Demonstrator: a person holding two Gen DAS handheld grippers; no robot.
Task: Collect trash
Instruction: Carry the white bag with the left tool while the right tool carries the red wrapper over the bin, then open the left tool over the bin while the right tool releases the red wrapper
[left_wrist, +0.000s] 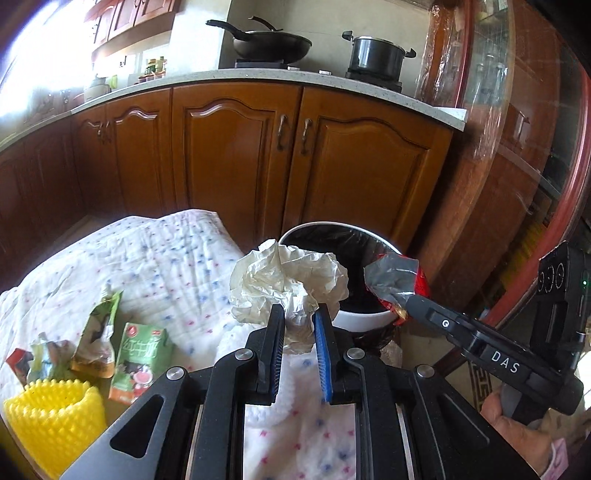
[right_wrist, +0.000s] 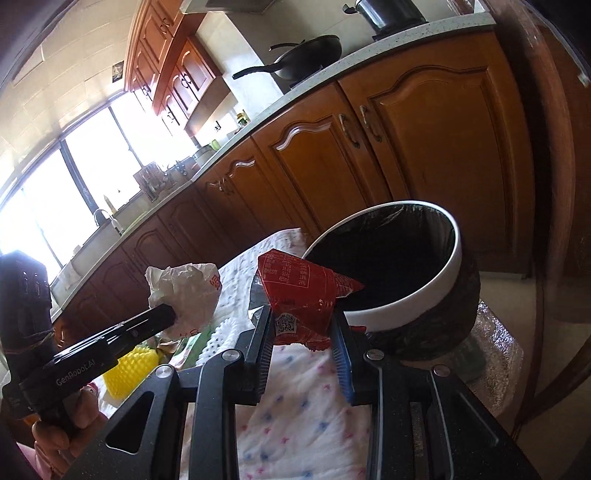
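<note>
My left gripper (left_wrist: 299, 314) is shut on a crumpled white paper ball (left_wrist: 288, 284) and holds it above the table, just left of the trash bin (left_wrist: 365, 317). The bin is white-rimmed with a black liner and stands past the table's right edge. My right gripper (right_wrist: 303, 325) is shut on a red and silver snack wrapper (right_wrist: 306, 295), at the rim of the bin (right_wrist: 424, 302). The right gripper (left_wrist: 402, 306) with the wrapper (left_wrist: 395, 280) also shows in the left wrist view, over the bin. The paper ball (right_wrist: 184, 295) shows in the right wrist view at the left.
On the spotted white tablecloth (left_wrist: 166, 266) lie a green milk carton (left_wrist: 140, 362), a green pouch (left_wrist: 99, 332), small wrappers (left_wrist: 37, 362) and a yellow foam net (left_wrist: 51, 417). Wooden kitchen cabinets (left_wrist: 236, 155) stand behind, with a wok (left_wrist: 273, 44) and a pot (left_wrist: 376, 55) on the counter.
</note>
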